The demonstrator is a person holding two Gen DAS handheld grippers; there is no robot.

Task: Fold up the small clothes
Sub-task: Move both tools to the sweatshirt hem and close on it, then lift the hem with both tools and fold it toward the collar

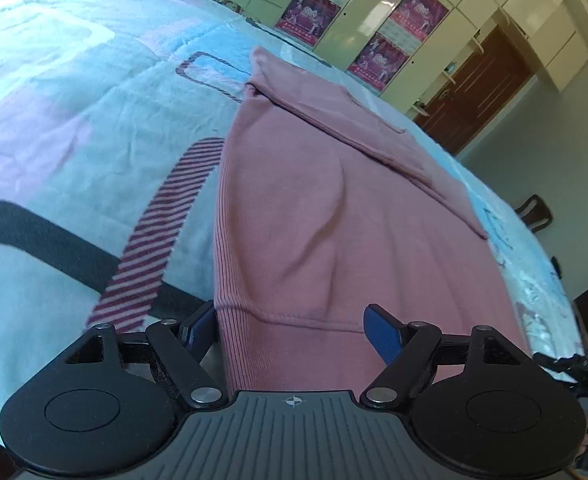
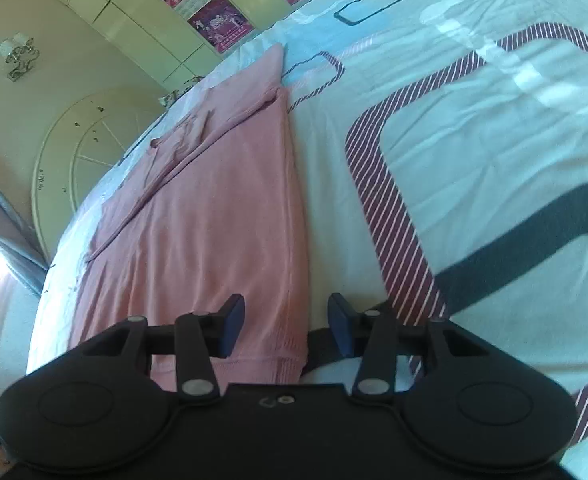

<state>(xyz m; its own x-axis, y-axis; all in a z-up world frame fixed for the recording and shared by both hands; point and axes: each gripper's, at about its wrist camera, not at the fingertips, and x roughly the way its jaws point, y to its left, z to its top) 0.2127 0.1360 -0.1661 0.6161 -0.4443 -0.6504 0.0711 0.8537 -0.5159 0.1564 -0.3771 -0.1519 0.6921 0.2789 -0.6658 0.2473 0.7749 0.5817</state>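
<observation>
**Both grippers at near hem of pink garment**

Pink garment (image 1: 314,208) lies flat on the bedspread (image 1: 74,120), sleeves folded inward. Left gripper (image 1: 294,332) straddles the near-left ribbed corner, jaws apart, pads not pressing. Right gripper (image 2: 286,328) straddles the near-right corner, likewise unclamped. Bare bedspread flanks both side edges.

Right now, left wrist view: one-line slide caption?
Left gripper open astride the ribbed hem corner of a pink sweatshirt laid flat on a patterned bedspread.

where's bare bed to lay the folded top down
Free: the bedspread left of the pink sweatshirt in the left wrist view, and the striped stretch on its other side in the right wrist view. Crowded: the near hem, with both tongs over it.
</observation>
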